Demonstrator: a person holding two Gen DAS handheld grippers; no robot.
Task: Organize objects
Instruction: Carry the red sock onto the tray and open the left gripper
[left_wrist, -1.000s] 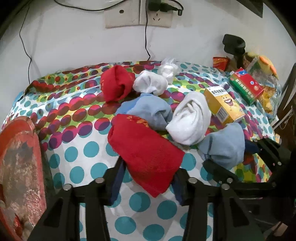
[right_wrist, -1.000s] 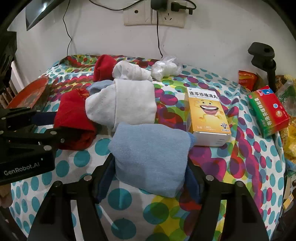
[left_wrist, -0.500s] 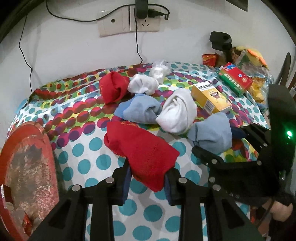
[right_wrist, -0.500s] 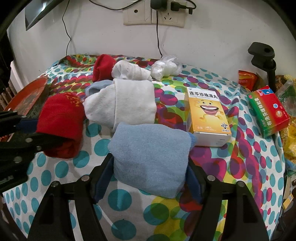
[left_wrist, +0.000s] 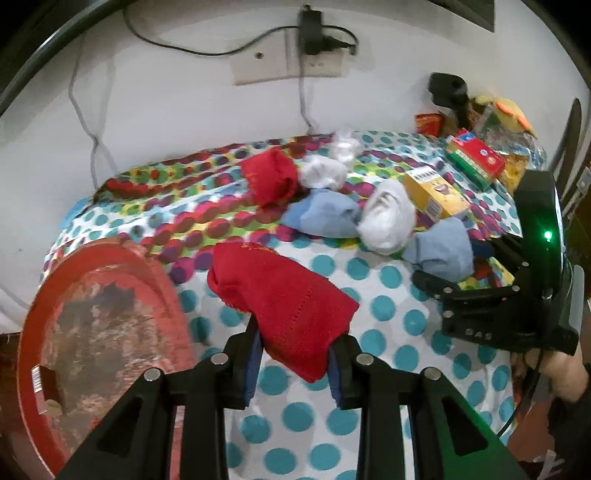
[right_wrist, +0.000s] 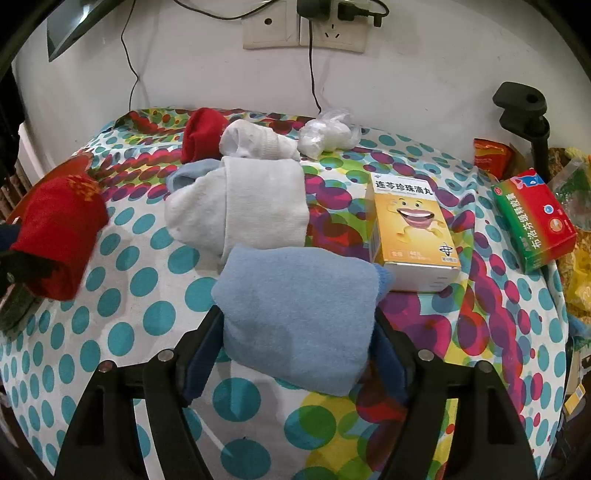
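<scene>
My left gripper (left_wrist: 295, 354) is shut on a red sock (left_wrist: 284, 299) and holds it lifted above the dotted cloth; the sock also shows in the right wrist view (right_wrist: 59, 236) at the far left. My right gripper (right_wrist: 299, 339) is closed around a light blue sock (right_wrist: 299, 314) that rests on the cloth; in the left wrist view the same sock (left_wrist: 443, 251) shows at the right. A second red sock (left_wrist: 269, 181), a white sock (left_wrist: 323, 175), another blue sock (left_wrist: 325, 218) and a large white sock (right_wrist: 240, 210) lie in a pile behind.
A red round tray (left_wrist: 92, 332) lies at the left. A yellow medicine box (right_wrist: 412, 229) and a green-red box (right_wrist: 532, 218) lie at the right. A clear plastic bag (right_wrist: 328, 133) sits near the wall. A black clamp stand (right_wrist: 524, 107) and snack packets stand far right.
My left gripper has lifted the red sock and pulled it back and to the left, away from the pile, towards the red tray. The right gripper and blue sock have hardly moved.
</scene>
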